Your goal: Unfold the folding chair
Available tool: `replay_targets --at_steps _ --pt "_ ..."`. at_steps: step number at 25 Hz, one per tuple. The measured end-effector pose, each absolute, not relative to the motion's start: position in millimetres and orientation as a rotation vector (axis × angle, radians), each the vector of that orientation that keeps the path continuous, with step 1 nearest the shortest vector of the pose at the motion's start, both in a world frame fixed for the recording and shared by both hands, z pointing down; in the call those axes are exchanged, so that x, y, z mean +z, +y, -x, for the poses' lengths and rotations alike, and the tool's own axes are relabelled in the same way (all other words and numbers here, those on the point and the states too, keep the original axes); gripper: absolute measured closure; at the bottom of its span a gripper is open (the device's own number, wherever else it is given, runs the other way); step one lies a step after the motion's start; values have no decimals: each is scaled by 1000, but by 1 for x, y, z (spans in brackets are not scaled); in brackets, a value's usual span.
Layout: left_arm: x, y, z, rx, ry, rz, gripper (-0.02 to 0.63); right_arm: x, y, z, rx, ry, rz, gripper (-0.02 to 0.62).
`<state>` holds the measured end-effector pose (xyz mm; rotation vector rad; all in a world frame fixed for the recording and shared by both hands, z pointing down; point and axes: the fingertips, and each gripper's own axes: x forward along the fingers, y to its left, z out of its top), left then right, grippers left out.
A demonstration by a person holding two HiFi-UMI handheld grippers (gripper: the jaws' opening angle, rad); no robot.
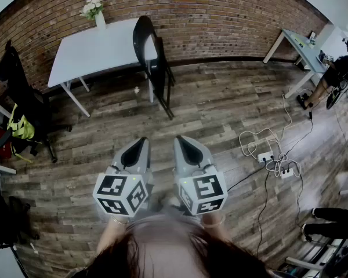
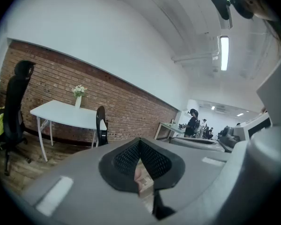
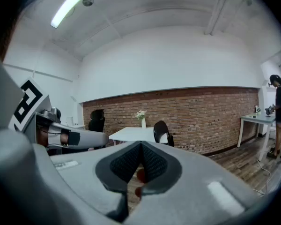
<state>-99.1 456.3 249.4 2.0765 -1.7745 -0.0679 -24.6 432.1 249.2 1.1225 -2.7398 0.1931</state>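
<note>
— Where is the folding chair (image 1: pixel 153 62), and which way does it point?

— Far side of the room, well apart from both grippers, at the right end of the white table (image 1: pixel 87 54) by the brick wall (image 1: pixel 220 16). It stands upright and looks folded flat: the long axis runs from the feet on the wood floor (image 1: pixel 209 109) up to the rounded black back on top. The feet sit nearer the camera than the back. Whether it touches the table cannot be told.

— How many of each?

— One folding chair. Two white tables: that one and a second (image 1: pixel 296 42) at the far right. One vase of flowers (image 1: pixel 95 10) on the first table. One black office chair (image 1: pixel 23 97) at the left. One person (image 1: pixel 339 68) is at the second table. Cables and power strips (image 1: pixel 272 158) lie on the floor at the right.

— And the claws?

— Two, held side by side, near and low, aimed toward the chair. The left gripper (image 1: pixel 141 143) has its jaws closed together with nothing between them. The right gripper (image 1: pixel 181 142) is the same, closed and empty.
</note>
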Motion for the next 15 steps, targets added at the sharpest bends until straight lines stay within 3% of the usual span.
replay_targets --at_steps 15 --pt "251 429 77 -83 -1876 -2018 609 250 403 4 201 -2822 -981 601"
